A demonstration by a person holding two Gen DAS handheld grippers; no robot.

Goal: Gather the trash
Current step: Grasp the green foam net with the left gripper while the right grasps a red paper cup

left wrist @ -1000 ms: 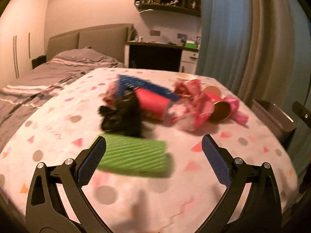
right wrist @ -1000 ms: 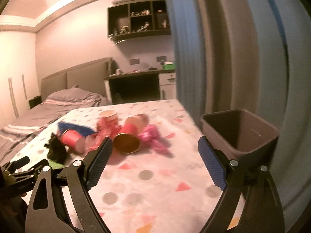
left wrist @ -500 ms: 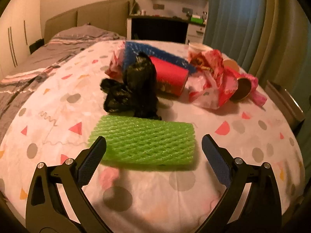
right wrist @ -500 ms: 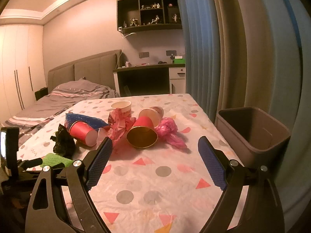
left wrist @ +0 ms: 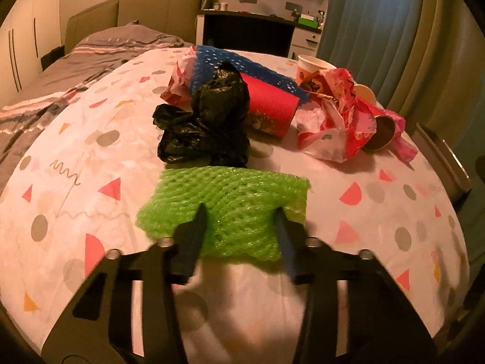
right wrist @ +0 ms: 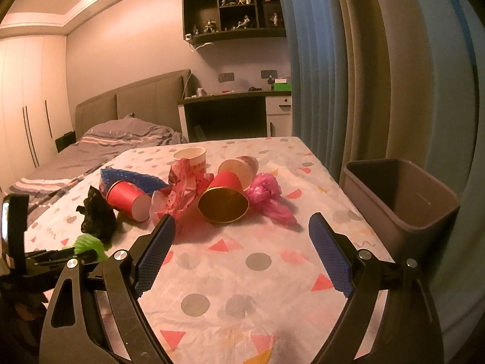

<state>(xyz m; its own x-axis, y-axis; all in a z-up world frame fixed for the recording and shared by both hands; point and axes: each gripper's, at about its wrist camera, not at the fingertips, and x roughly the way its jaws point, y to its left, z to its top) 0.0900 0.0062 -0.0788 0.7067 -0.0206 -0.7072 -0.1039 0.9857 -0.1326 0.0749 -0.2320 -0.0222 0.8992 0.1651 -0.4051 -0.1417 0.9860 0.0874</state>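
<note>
- Pinching is observed at the left gripper [left wrist: 241, 217]: its jaws have just been closing, and the green foam net [left wrist: 224, 203] is caught between them, bunched and pressed in at both sides by the pads.
- The green foam net is located on the patterned tablecloth [left wrist: 379, 227], at the near end of the litter, just in front of the black plastic bag [left wrist: 206, 124].
- In the right wrist view, only a small green part of the net [right wrist: 88, 242] is seen at the far left, with the left gripper [right wrist: 75, 253] on it.
- The right gripper [right wrist: 242, 254] is held above the tablecloth [right wrist: 242, 273] with its jaws wide apart; nothing is contained between them.
- Behind the black plastic bag, a red paper cup [left wrist: 269, 109] is found on its side, with a blue foam net [left wrist: 242, 63] lying behind it.
- To the right of these, crumpled red-and-white wrapping [left wrist: 336, 121] is piled, touching a second tipped cup with a gold interior [right wrist: 224, 200].
- A pink plastic bag [right wrist: 269, 197] is positioned just beside the gold-lined cup, on its right in the right wrist view.
- A white paper cup [right wrist: 191, 156] is set upright at the far side of the pile.
- A grey bin [right wrist: 403, 203] is placed beside the right edge of the table, open at the top; its visible interior is dark.
</note>
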